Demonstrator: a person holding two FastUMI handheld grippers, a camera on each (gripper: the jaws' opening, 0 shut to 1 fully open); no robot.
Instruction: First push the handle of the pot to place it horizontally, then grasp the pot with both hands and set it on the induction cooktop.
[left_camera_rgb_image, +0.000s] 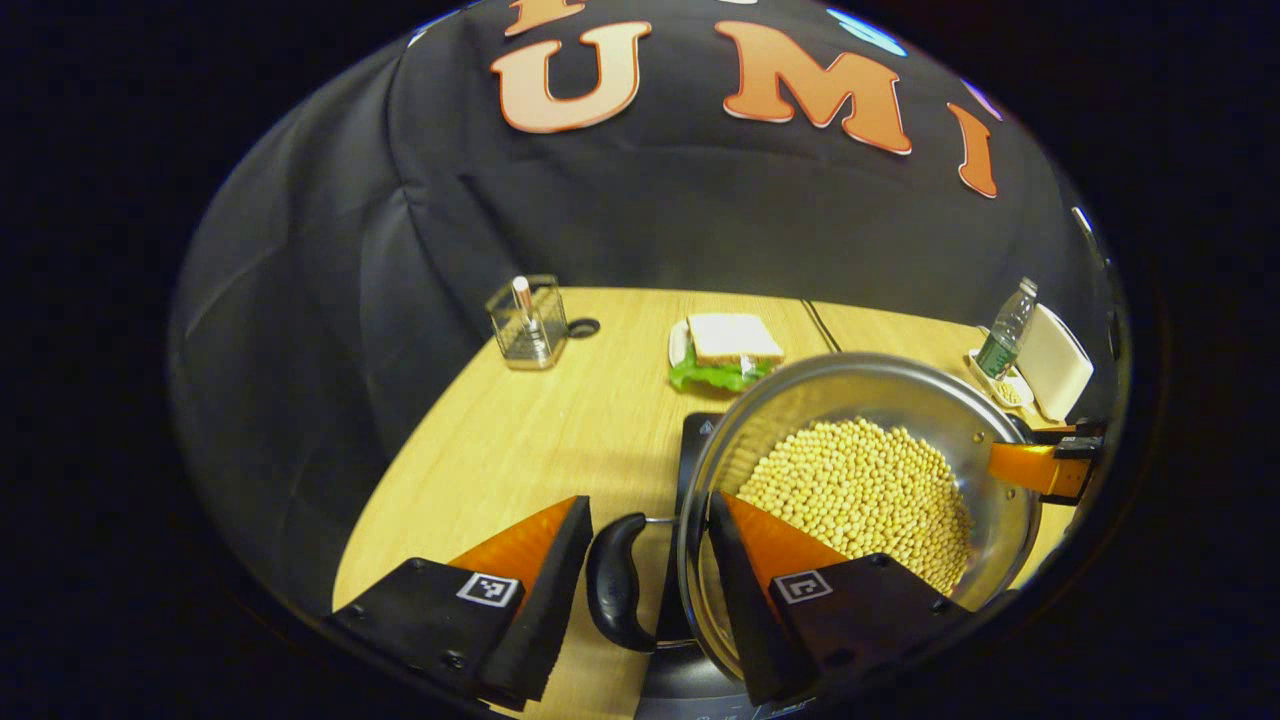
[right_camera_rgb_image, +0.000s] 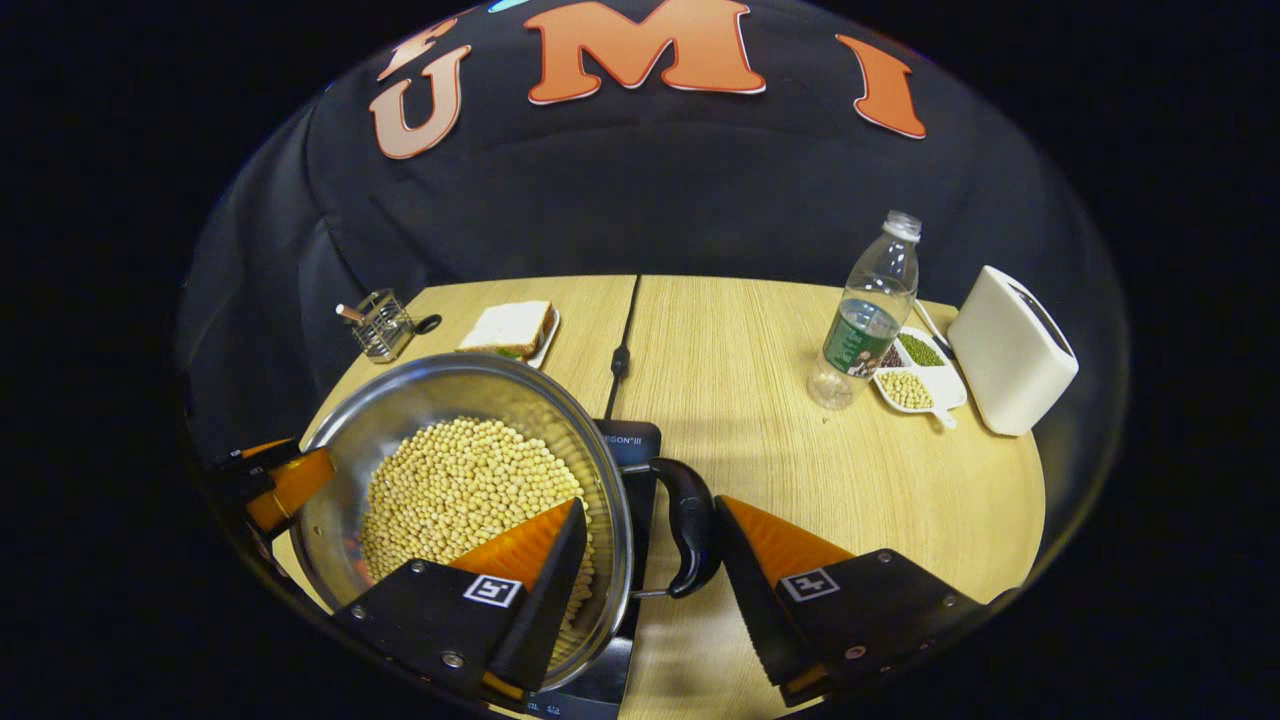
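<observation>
Staged kitchen corner inside a recording booth: pale wooden table (right_camera_rgb_image: 760, 400) backed by black cloth wall (right_camera_rgb_image: 640, 190). Behind the induction cooktop (right_camera_rgb_image: 632, 440), a sandwich (right_camera_rgb_image: 508, 328) and utensil holder (right_camera_rgb_image: 380, 325); to its right, water bottle (right_camera_rgb_image: 866, 312), divided bean dish (right_camera_rgb_image: 915, 378), white toaster (right_camera_rgb_image: 1012, 350).

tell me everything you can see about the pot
The pot is a wide, shallow, shiny metal pan, open-topped and filled with pale round beans. It has a dark loop handle on each side, held off the wall by thin metal rods. It sits level over the black induction cooktop on the wooden table. The left claw straddles one handle, the right claw the other, each with one finger inside the rim.
</observation>
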